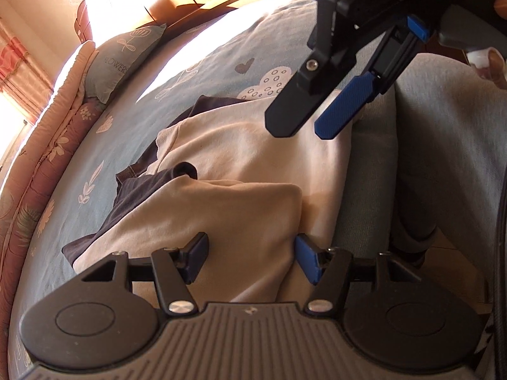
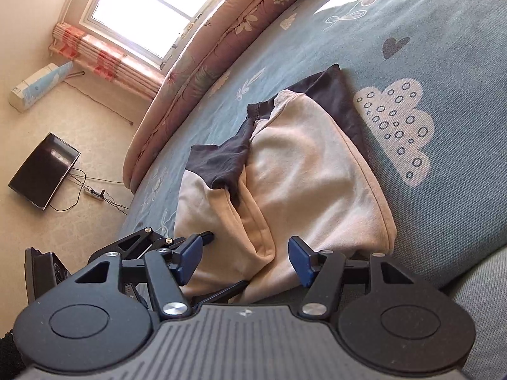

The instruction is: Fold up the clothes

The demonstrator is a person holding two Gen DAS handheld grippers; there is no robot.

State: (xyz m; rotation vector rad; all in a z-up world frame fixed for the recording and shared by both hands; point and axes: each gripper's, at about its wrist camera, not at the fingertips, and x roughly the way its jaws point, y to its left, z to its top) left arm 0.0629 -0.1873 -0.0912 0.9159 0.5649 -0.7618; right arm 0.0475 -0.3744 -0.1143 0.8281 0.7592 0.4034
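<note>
1. The cream garment (image 2: pixel 285 171) with dark sleeves lies partly folded on the blue patterned bedspread (image 2: pixel 443 63), near the bed's front edge
2. The left gripper (image 1: pixel 252 255) is open, cloth lying loose between its blue pads
3. The right gripper (image 2: pixel 245 258) is likewise open over the hem, gripping nothing

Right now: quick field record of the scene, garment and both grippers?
surface: bed with blue patterned cover
garment: cream and dark top, partly folded, lying on the cover
left gripper: jaws open, cream fabric between them, not pinched
right gripper: jaws open, at the garment's near edge
nearby: blue pillow by the headboard
</note>
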